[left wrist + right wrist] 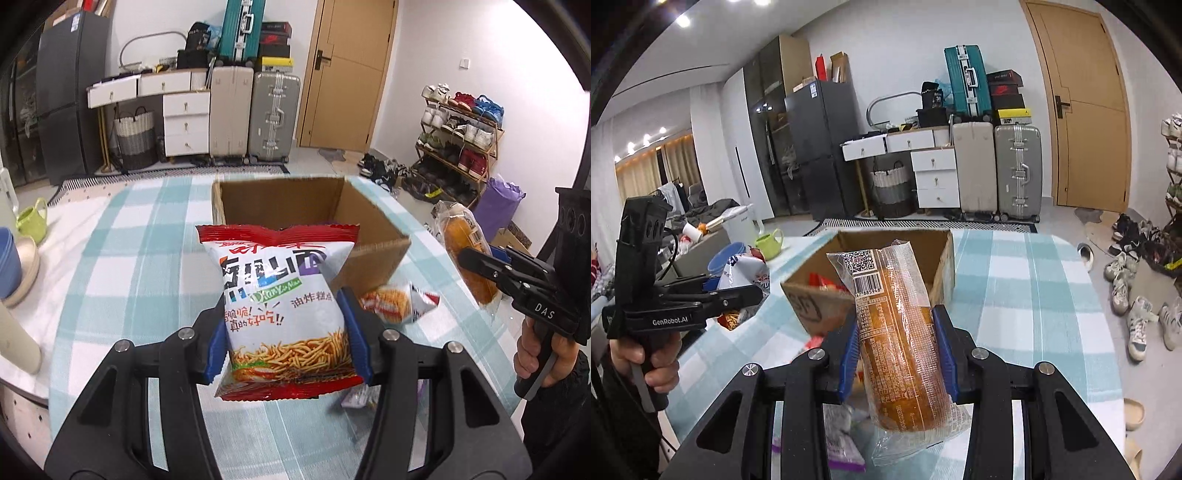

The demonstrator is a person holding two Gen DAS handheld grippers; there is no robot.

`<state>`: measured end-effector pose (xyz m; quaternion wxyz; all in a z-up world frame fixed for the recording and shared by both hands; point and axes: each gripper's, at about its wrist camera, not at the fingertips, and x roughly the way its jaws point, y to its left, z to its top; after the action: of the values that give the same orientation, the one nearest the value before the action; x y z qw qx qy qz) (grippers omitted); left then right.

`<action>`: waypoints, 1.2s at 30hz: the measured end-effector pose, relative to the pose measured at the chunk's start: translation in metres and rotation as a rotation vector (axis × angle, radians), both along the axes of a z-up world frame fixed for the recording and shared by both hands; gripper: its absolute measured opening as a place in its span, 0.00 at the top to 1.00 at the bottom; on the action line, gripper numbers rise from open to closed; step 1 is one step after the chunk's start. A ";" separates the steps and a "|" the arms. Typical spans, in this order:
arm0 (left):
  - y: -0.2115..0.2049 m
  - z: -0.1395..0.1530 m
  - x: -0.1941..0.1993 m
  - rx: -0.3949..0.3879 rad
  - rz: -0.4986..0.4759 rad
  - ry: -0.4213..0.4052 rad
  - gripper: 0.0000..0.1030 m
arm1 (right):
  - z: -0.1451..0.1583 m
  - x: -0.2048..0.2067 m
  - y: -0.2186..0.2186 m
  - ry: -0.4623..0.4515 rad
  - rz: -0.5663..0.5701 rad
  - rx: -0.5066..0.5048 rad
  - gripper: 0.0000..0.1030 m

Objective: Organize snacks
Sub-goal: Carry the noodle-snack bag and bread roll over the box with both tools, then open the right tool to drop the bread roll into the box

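Note:
My left gripper [286, 326] is shut on a red and white bag of fried noodle snacks [280, 306] and holds it above the table, just in front of an open cardboard box [373, 254]. My right gripper [897, 341] is shut on a clear-wrapped brown bread roll [897, 332], held up before the same box [809, 306]. The box holds a red packet [823, 282]. In the left wrist view the right gripper [480, 271] with the roll [467, 258] is at the right. In the right wrist view the left gripper [738, 293] with the bag [746, 275] is at the left.
The table has a teal and white checked cloth [122, 266]. Another noodle snack bag [399, 301] lies on it beside the box. A purple-edged packet [842, 439] lies under my right gripper. A green watering can [33, 219] and a blue cup [7, 266] stand at the left.

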<state>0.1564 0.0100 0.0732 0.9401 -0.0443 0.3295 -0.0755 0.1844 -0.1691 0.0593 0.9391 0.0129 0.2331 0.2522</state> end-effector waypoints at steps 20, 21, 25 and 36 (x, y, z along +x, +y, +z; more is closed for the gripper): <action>0.008 0.029 0.061 0.014 0.032 -0.022 0.51 | 0.021 0.061 0.041 0.001 0.026 -0.012 0.84; 0.009 0.028 0.064 0.013 0.033 -0.017 0.51 | 0.019 0.063 0.043 0.006 0.022 -0.023 0.84; 0.010 0.019 0.084 0.004 0.032 0.013 0.51 | 0.004 0.066 0.046 0.048 0.067 -0.067 0.82; 0.020 -0.001 0.109 -0.004 0.029 0.031 0.50 | -0.049 0.042 0.014 0.163 -0.023 -0.140 0.24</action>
<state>0.2655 0.0300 0.0721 0.9357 -0.0521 0.3433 -0.0616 0.2261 -0.1556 0.0106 0.9185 -0.0296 0.3256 0.2224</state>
